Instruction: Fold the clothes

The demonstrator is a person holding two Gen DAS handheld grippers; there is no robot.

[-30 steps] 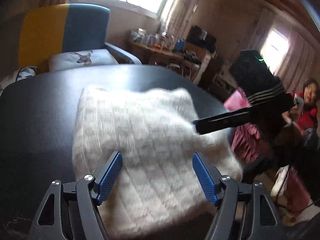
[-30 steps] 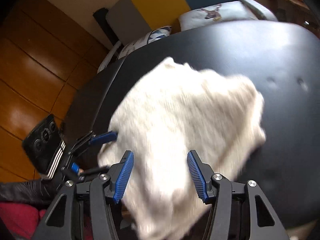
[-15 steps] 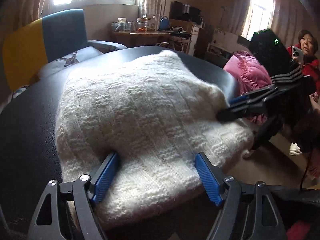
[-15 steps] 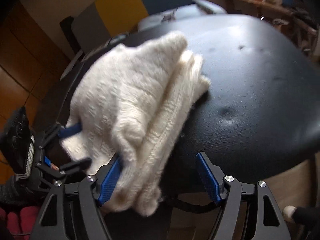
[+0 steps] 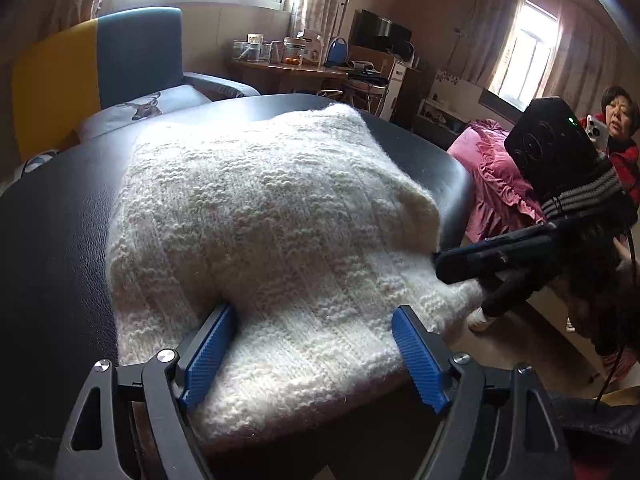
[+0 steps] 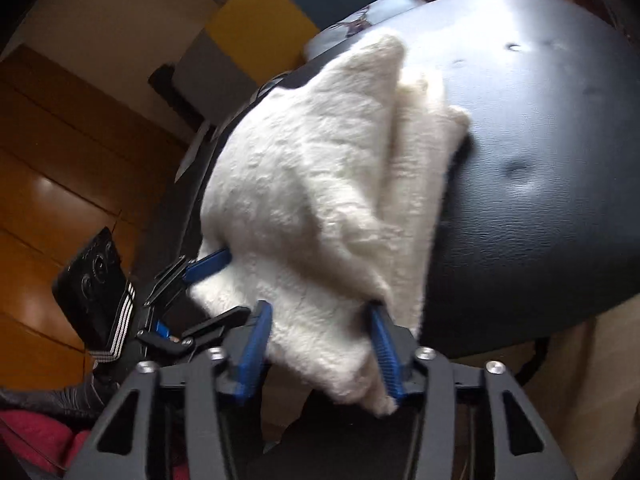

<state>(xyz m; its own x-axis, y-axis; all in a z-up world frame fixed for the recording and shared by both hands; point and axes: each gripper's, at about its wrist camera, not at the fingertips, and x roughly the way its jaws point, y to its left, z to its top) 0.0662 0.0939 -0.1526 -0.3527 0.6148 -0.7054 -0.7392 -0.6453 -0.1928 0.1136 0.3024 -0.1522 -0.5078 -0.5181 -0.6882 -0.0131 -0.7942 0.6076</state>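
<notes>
One white knit sweater (image 5: 264,224) lies folded on one black padded surface (image 5: 52,240), near its front edge, with a bit hanging over. The surface looks like leather, with small dimples and a rounded rim. The sweater is thick, fuzzy and bumpy, and the right wrist view shows a few layers stacked at its far side. There are two grippers, each with two blue ribbed pads. The left gripper (image 5: 312,344) has its jaws wide apart, one pad tucked into a fold and one at the edge; the cloth lies between them and is not pinched. The right gripper (image 6: 320,344) has its jaws spread too, with a lump of sweater between the pads; I cannot tell if they squeeze it. That view is blurry. Behind the surface sits one chair (image 5: 100,64) in yellow and blue, with a deer cushion (image 5: 144,106). At the far right one person (image 5: 618,120) holds up a phone, partly cut off by the edge.
</notes>
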